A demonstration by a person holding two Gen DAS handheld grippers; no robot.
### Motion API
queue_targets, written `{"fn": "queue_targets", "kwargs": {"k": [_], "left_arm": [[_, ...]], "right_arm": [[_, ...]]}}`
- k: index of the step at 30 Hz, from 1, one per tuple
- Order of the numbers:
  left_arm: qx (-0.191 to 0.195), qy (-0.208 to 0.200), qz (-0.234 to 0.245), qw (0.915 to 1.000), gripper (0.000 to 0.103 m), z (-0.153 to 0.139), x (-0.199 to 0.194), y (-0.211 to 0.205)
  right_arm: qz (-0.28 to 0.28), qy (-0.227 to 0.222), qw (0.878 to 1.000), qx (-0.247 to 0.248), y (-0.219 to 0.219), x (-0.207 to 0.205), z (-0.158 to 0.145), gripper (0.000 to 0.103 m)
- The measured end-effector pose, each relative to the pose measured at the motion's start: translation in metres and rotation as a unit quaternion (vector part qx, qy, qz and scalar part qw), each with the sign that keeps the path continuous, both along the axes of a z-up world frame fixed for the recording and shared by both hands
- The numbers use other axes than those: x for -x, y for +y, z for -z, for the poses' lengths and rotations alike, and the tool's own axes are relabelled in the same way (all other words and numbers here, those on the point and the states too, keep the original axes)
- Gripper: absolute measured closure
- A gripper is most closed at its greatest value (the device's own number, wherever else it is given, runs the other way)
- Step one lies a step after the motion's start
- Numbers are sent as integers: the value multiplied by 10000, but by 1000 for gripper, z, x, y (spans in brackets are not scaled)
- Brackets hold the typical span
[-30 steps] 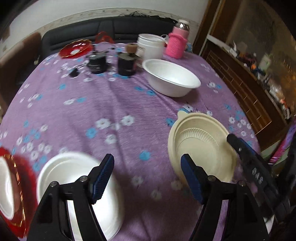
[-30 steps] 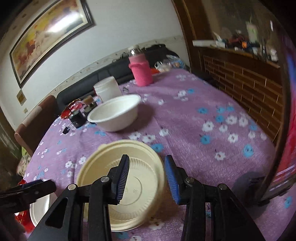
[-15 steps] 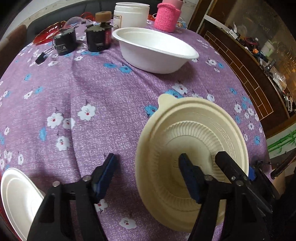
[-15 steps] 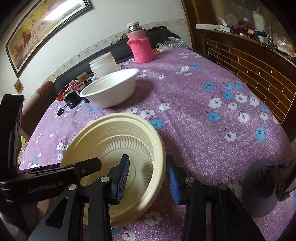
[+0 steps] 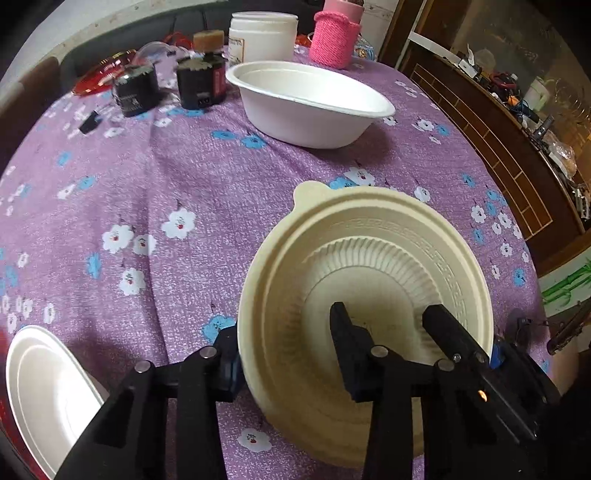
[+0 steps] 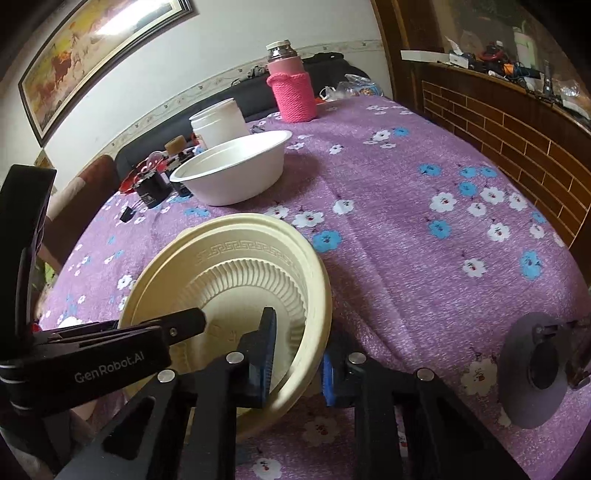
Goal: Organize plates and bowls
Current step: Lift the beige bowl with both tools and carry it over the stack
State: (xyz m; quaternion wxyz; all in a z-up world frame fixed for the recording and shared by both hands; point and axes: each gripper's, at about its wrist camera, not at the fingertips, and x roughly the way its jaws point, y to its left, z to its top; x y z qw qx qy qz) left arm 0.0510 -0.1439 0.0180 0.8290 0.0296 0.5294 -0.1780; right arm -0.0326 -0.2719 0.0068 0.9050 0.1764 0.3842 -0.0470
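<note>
The left gripper (image 5: 286, 354) has just been closing and now clamps the near-left wall of the cream-coloured ribbed plastic bowl (image 5: 369, 266), one finger outside the rim and one inside. The right gripper (image 6: 297, 360) has likewise been closing and pinches the bowl's right-hand wall between its blue-padded fingers (image 6: 266, 354), one inside, one outside. So both grippers grasp the same bowl, which sits near the front edge of the round table under a purple flowered tablecloth (image 5: 184, 184).

Farther back on the cloth stands a wide white foam bowl (image 5: 310, 103), upright and well apart from the cream one. Behind it are a white plastic tub (image 5: 263, 35) and a bottle in a pink knitted sleeve (image 6: 291, 92). At the left edge of the left wrist view lies a white foam plate (image 5: 44, 387). Two small black boxes (image 5: 201, 83) sit left of the white bowl, with a red glass dish (image 5: 94, 75) beyond them.
</note>
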Motion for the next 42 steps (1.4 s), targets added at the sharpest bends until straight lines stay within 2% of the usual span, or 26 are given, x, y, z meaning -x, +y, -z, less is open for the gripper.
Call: {"fn": "queue_targets", "kwargs": {"k": [7,13,18,25,28,33,42], "left_arm": [[79,37,-101,9999,64,-3,7,7],[108,-562,-228,9981,63,-32,31,23],[181,-904,-389,9950,63,-51,49,39],[119,-1386,-624,9883,63,-65,85,62],[85,-1382,-672,9881,63,-65,94,72],[304,-1191,-794,9892,63,-63,105,93],[668,-1437,-1133,9808,63,-85,133,145]], "right_arm": [[-49,-226,9997,-107,1,6,-5,82],[-284,-575,9976,-251,7,12,-14,82],[-520,-827,9947,-321,18,17,-20,82],[-880,-1094,9889,-477,39,27,-28,82],[-970,-1087,9881,-492,49,27,-31,82],[-1019,-1068,9875,-554,62,38,-34,82],[-1266,-1098,9851,-375,104,62,-55,82]]}}
